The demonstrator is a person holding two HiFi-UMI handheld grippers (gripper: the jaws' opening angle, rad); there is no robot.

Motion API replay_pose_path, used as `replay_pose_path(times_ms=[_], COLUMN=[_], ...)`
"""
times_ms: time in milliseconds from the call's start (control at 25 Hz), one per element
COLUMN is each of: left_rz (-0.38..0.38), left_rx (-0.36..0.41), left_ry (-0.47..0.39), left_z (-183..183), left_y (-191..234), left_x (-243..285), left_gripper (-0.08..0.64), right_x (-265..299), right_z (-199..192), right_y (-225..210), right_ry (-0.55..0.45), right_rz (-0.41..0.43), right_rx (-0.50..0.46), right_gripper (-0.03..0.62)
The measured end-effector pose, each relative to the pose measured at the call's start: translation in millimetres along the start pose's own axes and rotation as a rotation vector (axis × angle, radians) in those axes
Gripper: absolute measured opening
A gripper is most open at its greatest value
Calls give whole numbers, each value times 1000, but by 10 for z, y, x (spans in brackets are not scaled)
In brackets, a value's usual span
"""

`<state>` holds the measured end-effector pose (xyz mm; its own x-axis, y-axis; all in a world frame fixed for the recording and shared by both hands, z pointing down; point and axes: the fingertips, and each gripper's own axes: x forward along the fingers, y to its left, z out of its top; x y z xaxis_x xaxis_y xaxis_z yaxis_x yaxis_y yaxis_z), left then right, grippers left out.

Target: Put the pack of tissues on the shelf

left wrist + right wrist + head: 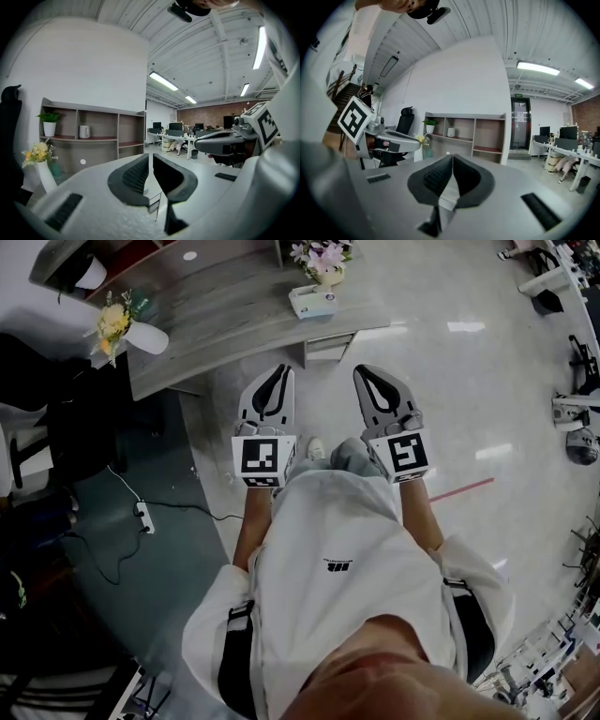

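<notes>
The pack of tissues, a pale box, lies on the grey desk beside a pot of pink flowers. Both grippers are held side by side over the floor, short of the desk's near edge. My left gripper is shut with nothing in it. My right gripper is shut too, pads touching and empty. The wooden shelf stands against the white wall beyond the desk, holding a potted plant and a white kettle. In both gripper views the jaws hide the tissues.
A white vase of yellow flowers stands at the desk's left end. A black office chair is at the left. A power strip and cable lie on the dark floor. Office desks fill the far room.
</notes>
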<state>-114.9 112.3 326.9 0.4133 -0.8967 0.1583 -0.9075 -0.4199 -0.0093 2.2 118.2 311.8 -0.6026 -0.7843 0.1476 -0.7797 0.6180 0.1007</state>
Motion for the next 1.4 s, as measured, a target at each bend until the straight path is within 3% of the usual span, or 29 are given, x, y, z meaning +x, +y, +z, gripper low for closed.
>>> replay_pose_path(times_ms=[600,1400], left_rz=[-6,7], left_rx=[8,-18], left_ry=[81,217], left_z=[-503,-1206], left_y=[282,566], left_x=[773,1722], left_gripper=[32,32], right_x=[651,1537], right_z=[-443,-1091], right_y=[-319,-790], right_ry=[29,121], right_rz=[32,142], right_rx=[16,32], right_gripper=[26,27])
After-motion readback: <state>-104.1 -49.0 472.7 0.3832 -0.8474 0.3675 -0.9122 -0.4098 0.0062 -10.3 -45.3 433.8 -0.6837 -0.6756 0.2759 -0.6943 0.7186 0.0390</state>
